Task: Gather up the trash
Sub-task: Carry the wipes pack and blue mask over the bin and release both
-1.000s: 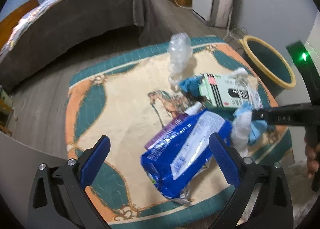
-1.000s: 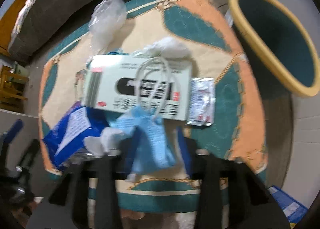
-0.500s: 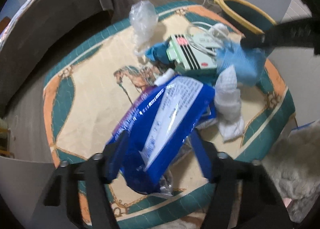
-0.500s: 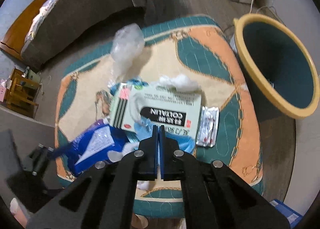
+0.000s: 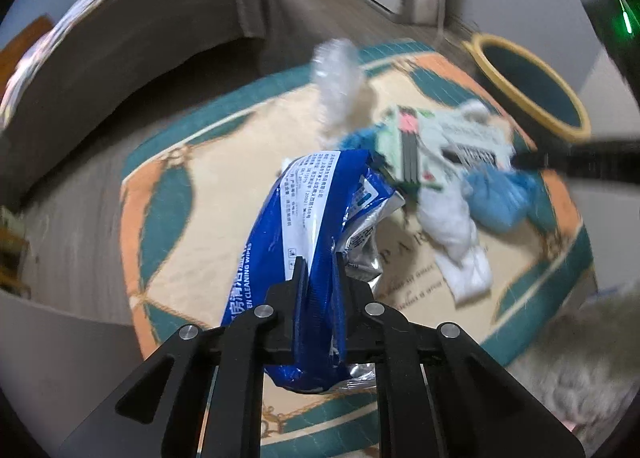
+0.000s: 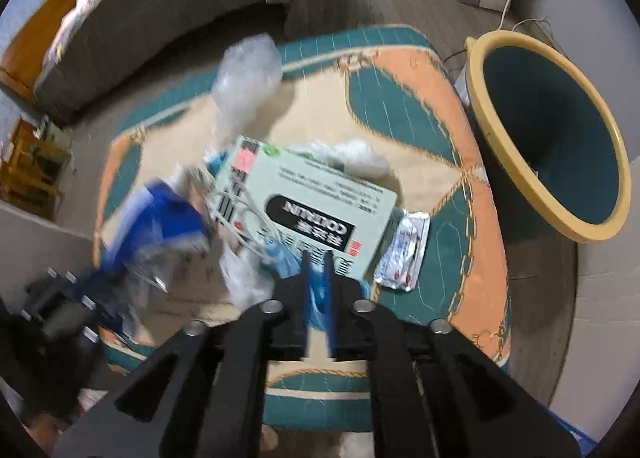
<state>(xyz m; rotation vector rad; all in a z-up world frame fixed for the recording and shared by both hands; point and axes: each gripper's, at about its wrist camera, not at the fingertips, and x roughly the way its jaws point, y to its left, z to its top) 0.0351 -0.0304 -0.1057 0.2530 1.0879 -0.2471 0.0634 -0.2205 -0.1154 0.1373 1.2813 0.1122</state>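
Two grippers are working over a patterned rug [image 6: 404,98]. The left gripper [image 5: 318,270] is pinching a blue wipes packet [image 5: 296,210], its jaws nearly together on the crumpled film. The right gripper [image 6: 317,270] is squeezing a light blue disposable glove [image 6: 280,258] between almost closed jaws, just near of a pale green box [image 6: 316,210]. A blister pack [image 6: 404,254] is lying right of that box. A yellow-rimmed bin [image 6: 552,138] is standing at the rug's right edge.
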